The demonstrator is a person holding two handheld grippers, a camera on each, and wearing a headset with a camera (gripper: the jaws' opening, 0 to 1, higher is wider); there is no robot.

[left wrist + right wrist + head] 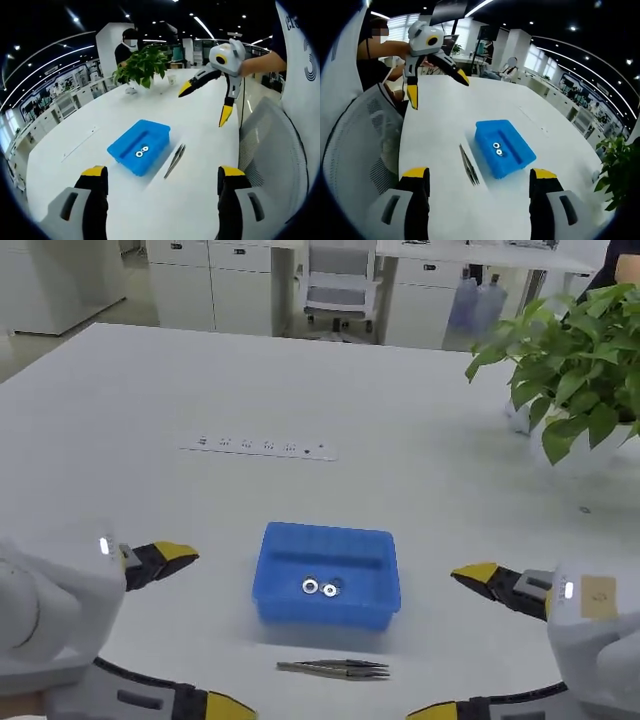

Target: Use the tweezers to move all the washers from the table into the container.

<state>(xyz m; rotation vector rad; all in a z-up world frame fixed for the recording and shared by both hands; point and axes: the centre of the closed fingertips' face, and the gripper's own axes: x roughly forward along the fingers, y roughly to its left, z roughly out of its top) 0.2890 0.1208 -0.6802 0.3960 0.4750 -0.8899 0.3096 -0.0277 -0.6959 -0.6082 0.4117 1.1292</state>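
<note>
A blue container [327, 574] [139, 146] [504, 146] stands on the white table with two metal washers [319, 587] [142, 151] [497, 149] inside. Silver tweezers [335, 668] [174, 160] [468, 164] lie flat on the table just in front of it, untouched. My left gripper [195, 630] [162, 177] [437, 87] is open at the container's left, jaws wide apart and empty. At the container's right my right gripper [440, 640] [477, 180] [202, 105] is open too, holding nothing.
A potted green plant [575, 370] [142, 65] stands at the far right of the table [120, 400]. A white power strip [262, 447] lies beyond the container. A mesh office chair [270, 145] [360, 135] sits at the near edge. Cabinets and another chair stand behind the table.
</note>
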